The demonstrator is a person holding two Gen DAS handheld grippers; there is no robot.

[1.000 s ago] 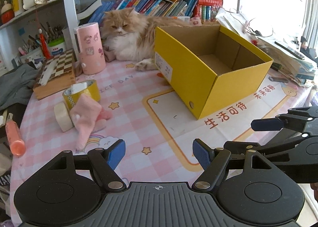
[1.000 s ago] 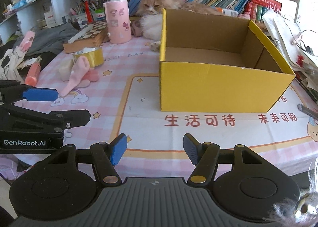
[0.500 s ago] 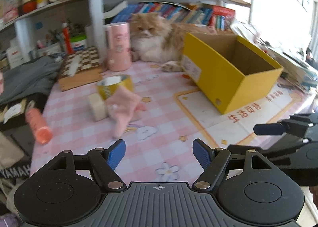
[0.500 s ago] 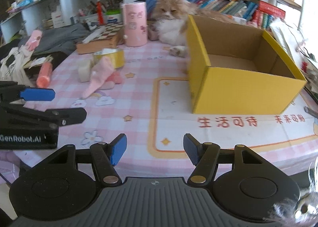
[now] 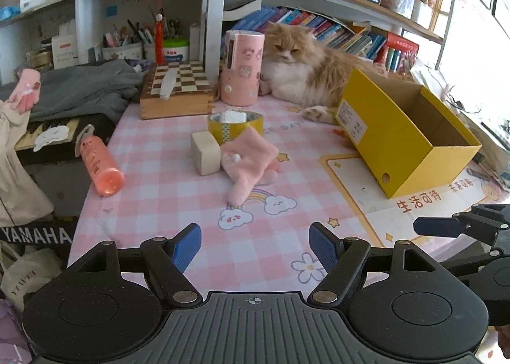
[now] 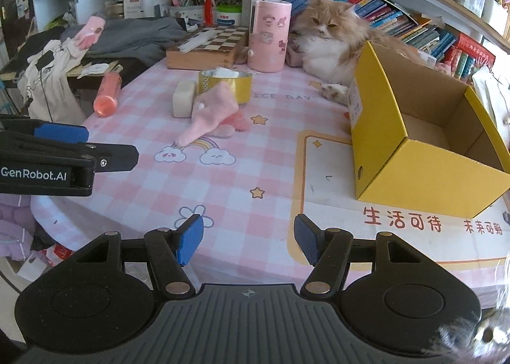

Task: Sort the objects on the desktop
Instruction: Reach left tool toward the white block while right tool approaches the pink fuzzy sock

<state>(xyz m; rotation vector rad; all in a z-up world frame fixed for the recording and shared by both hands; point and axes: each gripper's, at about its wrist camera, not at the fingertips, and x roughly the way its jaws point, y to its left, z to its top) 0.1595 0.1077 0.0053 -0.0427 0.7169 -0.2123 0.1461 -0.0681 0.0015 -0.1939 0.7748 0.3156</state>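
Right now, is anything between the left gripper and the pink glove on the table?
Nothing visible. The left gripper is open and empty, and only bare tablecloth lies before the pink glove. The white block sits against the glove's left side.

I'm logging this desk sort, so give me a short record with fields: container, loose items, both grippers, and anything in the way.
container: yellow box, open top, nothing visible inside
loose items: pink glove, white block, yellow tape roll, orange bottle lying near the table's left edge
left gripper: open, holding nothing
right gripper: open, holding nothing
in the way: cat lying behind the box
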